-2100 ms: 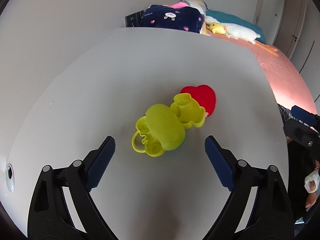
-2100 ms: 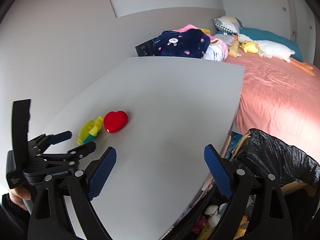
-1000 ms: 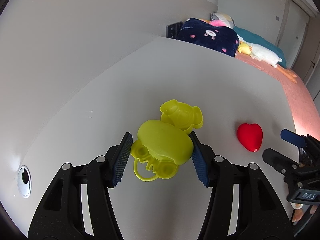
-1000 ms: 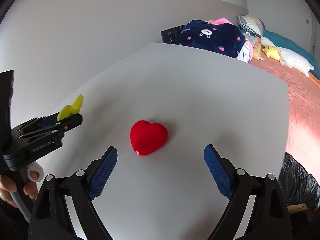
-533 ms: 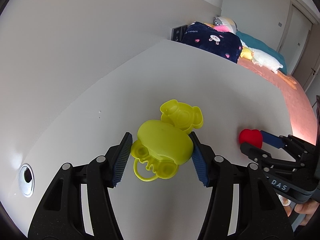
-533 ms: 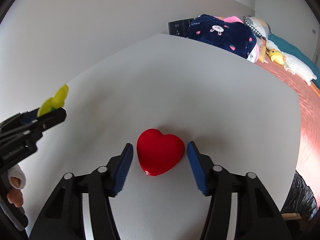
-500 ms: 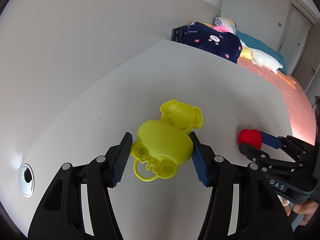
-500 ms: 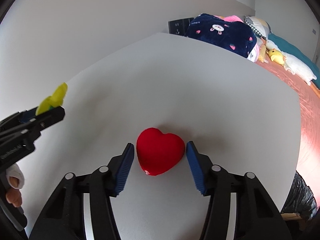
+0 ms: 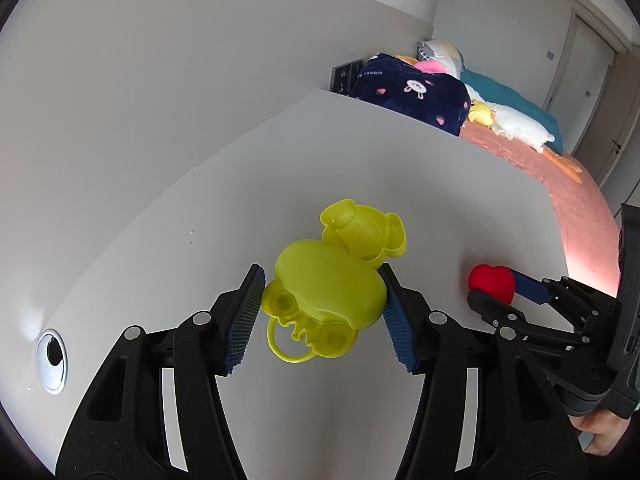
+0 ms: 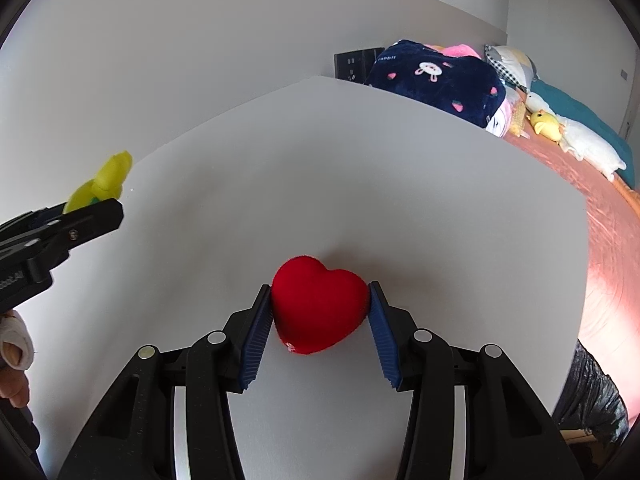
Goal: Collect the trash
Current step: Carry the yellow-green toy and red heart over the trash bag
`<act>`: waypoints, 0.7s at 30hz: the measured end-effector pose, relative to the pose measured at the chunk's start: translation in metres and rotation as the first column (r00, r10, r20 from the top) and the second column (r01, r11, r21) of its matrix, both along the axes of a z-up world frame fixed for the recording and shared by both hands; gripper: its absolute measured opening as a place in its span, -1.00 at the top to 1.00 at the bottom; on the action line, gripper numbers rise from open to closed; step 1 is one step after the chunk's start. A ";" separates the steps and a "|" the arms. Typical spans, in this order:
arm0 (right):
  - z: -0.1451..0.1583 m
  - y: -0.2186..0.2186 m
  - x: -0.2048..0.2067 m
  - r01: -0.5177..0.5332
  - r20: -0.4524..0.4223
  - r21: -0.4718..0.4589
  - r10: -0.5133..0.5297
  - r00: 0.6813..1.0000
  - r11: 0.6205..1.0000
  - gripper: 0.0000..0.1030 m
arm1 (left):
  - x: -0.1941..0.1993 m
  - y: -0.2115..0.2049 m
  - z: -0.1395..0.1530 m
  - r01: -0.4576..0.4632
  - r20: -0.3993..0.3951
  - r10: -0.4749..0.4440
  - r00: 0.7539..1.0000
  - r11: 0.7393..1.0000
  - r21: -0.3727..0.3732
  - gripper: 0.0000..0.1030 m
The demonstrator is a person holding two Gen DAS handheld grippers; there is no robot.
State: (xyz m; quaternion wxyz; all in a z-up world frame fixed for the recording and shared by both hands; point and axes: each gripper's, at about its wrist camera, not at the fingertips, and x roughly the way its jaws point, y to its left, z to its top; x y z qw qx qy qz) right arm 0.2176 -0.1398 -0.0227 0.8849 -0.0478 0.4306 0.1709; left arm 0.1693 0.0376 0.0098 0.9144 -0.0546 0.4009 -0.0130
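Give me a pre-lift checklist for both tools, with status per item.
1. Left tool closed on the yellow toy case: ok, both pads on its sides.
2. Right tool on the red heart: ok, heart between the pads and touched on both sides, jaws closing.
3. Case lid secured: not ok, it stands open.
4. Tools apart from each other: ok, a gap of bare table shows between them.
5. Heart seated deep in the pads: not ok, only the pad tips hold it.
6. Trash bag open and reachable: cannot tell, only an edge shows.

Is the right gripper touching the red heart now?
Touching. In the right wrist view, both pads of the closing right gripper press the sides of the red heart.
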 end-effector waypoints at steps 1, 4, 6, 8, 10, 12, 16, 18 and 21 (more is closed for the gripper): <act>0.003 -0.004 -0.003 0.004 0.004 0.006 -0.004 1.000 1.000 0.05 | 0.000 -0.002 0.000 0.006 0.000 -0.006 1.000 1.000 0.000 -0.09; 0.007 -0.013 -0.007 0.017 0.013 0.020 -0.017 1.000 1.000 0.05 | -0.001 -0.011 0.001 0.022 0.004 -0.022 1.000 1.000 0.005 -0.09; 0.010 -0.020 -0.011 0.024 0.015 0.028 -0.025 1.000 0.999 0.05 | -0.003 -0.018 0.003 0.041 0.009 -0.041 0.999 0.999 0.001 -0.09; 0.012 -0.028 -0.016 0.031 0.017 0.032 -0.031 0.999 0.999 0.05 | -0.005 -0.027 0.005 0.065 0.016 -0.065 0.998 0.998 0.004 -0.09; 0.015 -0.035 -0.022 0.037 0.019 0.039 -0.038 0.999 0.999 0.05 | -0.008 -0.037 0.007 0.091 0.024 -0.091 0.996 0.996 0.011 -0.09; 0.017 -0.041 -0.026 0.040 0.019 0.043 -0.041 0.999 0.998 0.05 | -0.010 -0.045 0.008 0.112 0.029 -0.112 0.993 0.994 0.016 -0.09; 0.023 -0.055 -0.037 0.047 0.023 0.049 -0.048 0.999 0.998 0.05 | -0.013 -0.063 0.011 0.152 0.036 -0.153 0.988 0.988 0.026 -0.09; 0.026 -0.060 -0.041 0.050 0.025 0.051 -0.051 0.998 0.997 0.05 | -0.015 -0.071 0.011 0.167 0.037 -0.168 0.985 0.985 0.028 -0.09; 0.031 -0.068 -0.047 0.057 0.034 0.055 -0.058 0.998 0.997 0.05 | -0.021 -0.081 0.012 0.177 0.035 -0.178 0.983 0.984 0.023 -0.09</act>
